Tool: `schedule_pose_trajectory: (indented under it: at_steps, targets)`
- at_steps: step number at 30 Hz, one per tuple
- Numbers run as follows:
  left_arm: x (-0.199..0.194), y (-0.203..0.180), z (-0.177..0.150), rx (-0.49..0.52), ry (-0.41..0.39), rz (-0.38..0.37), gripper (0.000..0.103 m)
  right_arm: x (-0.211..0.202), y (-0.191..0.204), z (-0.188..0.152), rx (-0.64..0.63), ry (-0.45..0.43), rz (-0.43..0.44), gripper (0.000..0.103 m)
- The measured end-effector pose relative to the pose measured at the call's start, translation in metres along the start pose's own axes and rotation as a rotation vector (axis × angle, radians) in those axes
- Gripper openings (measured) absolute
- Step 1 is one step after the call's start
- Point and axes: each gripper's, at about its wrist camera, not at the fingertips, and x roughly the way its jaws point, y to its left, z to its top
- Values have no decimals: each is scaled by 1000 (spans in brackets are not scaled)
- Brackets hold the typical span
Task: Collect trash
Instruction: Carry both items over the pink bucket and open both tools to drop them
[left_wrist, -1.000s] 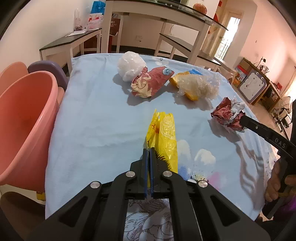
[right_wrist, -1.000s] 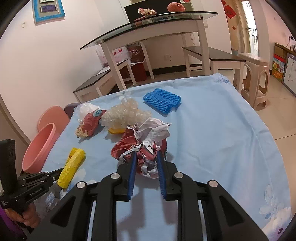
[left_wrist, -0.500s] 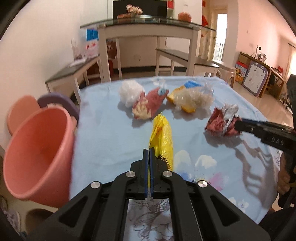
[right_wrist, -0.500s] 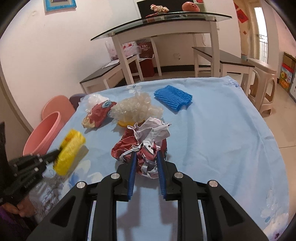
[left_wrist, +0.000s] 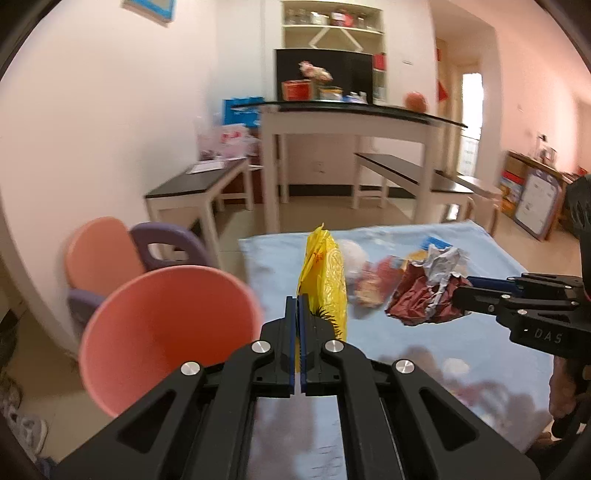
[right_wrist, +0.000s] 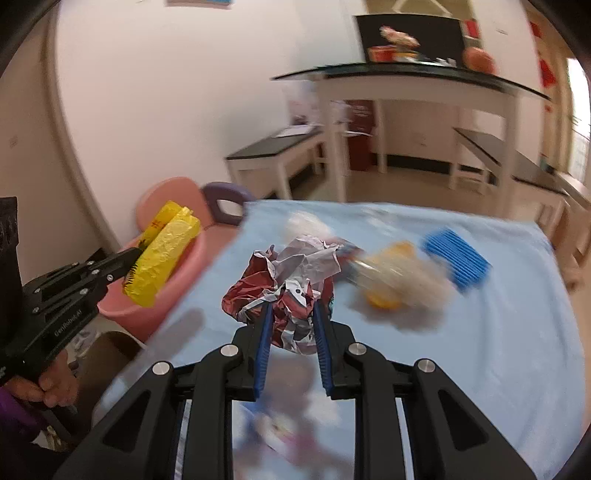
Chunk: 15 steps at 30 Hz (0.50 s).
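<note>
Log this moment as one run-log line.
left gripper: shut on yellow wrapper, over pink basin | right gripper: shut on crumpled red paper, above table

a table under a light blue cloth (right_wrist: 480, 332) carries the litter. on it lie a blue ridged pad (right_wrist: 456, 260) near the far right edge, a clear plastic wad over something yellow (right_wrist: 397, 284) (blurred), a red printed wrapper (left_wrist: 371, 291) and a white crumpled ball (left_wrist: 352, 254) toward the far left corner.
</note>
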Motion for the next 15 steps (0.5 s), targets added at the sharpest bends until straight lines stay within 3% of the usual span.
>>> schedule_pose_trajectory:
  at_steps: [7, 15]
  targets:
    - [-12, 46, 1, -81, -16, 118, 1, 29, 52, 33, -77, 2, 122, 21]
    - [-12, 77, 0, -150, -13, 199, 1, 66, 91, 56, -135, 41, 176, 22]
